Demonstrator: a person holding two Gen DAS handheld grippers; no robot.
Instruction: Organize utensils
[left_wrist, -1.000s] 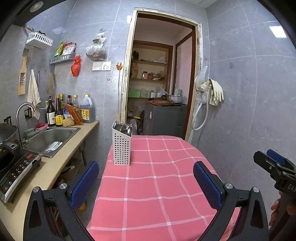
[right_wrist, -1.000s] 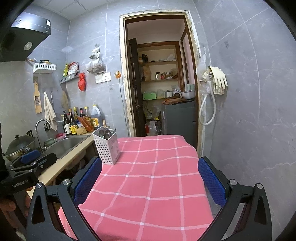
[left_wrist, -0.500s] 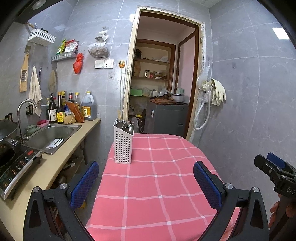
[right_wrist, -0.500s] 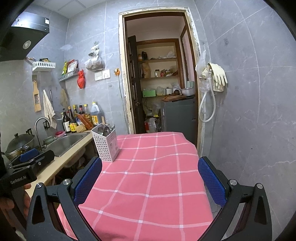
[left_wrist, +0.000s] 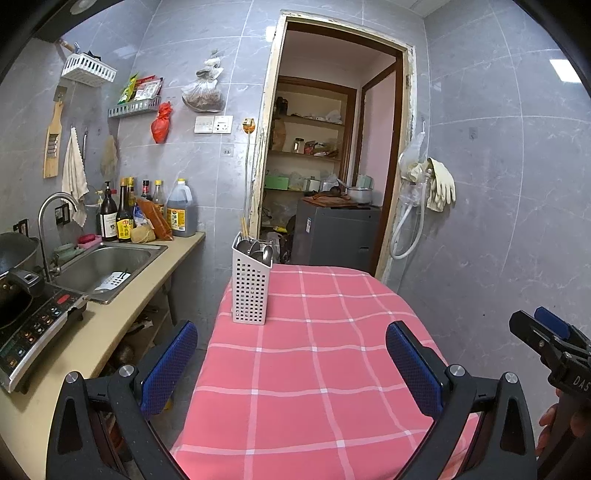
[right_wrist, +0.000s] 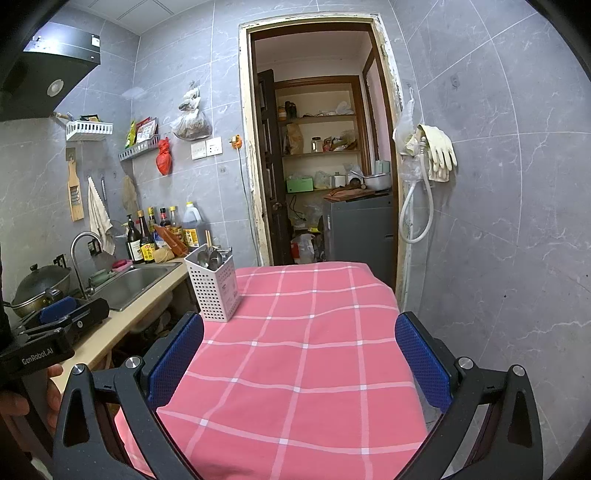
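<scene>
My left gripper (left_wrist: 291, 354) is spread wide above the near part of the pink checked tablecloth (left_wrist: 314, 369) and grips nothing. My right gripper (right_wrist: 299, 347) is likewise spread wide and empty over the same cloth. The white perforated utensil holder (left_wrist: 250, 291) stands upright at the table's far left corner, beside the counter (left_wrist: 122, 325). Metal spoons (left_wrist: 258, 251) and chopsticks (left_wrist: 243, 227) stand inside it. Both grippers are well apart from the holder.

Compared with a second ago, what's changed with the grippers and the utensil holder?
Both views have tilted up slightly; neither gripper took or released anything. The left gripper and right gripper stay open and empty above the pink tablecloth. The utensil holder hasn't moved.
</scene>
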